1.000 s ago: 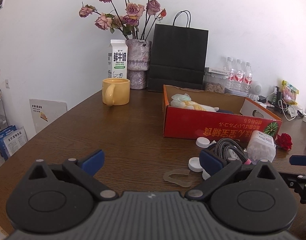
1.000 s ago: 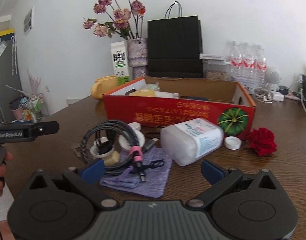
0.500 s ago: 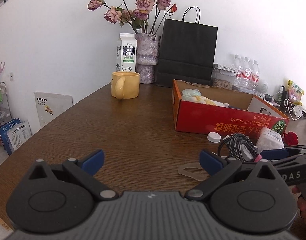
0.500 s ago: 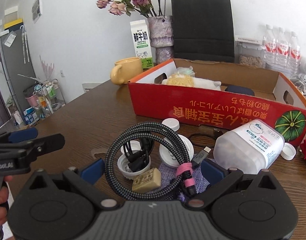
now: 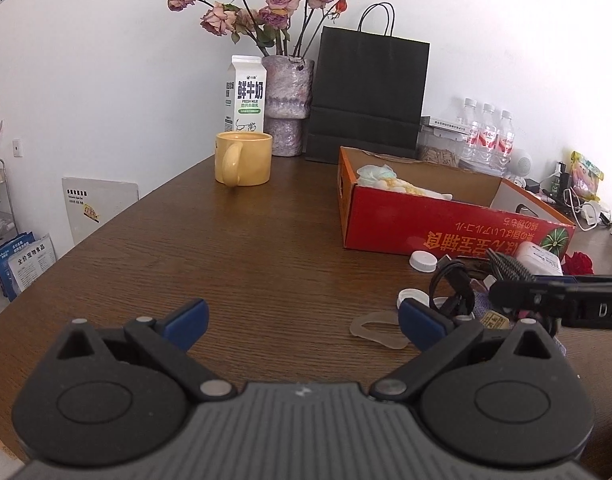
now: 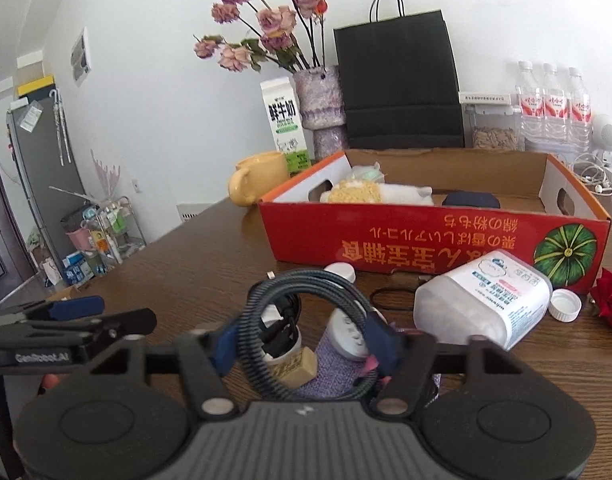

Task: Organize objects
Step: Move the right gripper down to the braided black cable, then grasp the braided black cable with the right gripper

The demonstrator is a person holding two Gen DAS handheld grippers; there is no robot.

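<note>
Moved since earlier: right gripper (image 6: 302,344) has gone forward over the clutter, and its wide jaws have come in around the cable coil (image 6: 306,292); the left has barely shifted.
Right gripper: jaws closing, the blue pads at either flank of the braided loop; whether they already press on it I cannot tell for sure, but they look in contact.
Left gripper (image 5: 302,320): jaws wide apart, nothing between them, held over bare table (image 5: 234,264).
Coil: stands in the clutter in front of the red box (image 6: 425,240), above a purple cloth (image 6: 329,372), a small tan block (image 6: 298,368) and white caps; a jar (image 6: 481,304) lies on its side just to its right.
Key relation: coil is straight ahead of the right gripper and between its jaws, its loop upright and facing the camera, so the pads pinch across its width. From the left gripper it lies well off to the right, so the right hand is the nearer.
Next, as I judge: finish the squeeze, lift, carry forward to the box, which stands just beyond the clutter.
Risk: loose thin black cable inside the loop may drag along.
</note>
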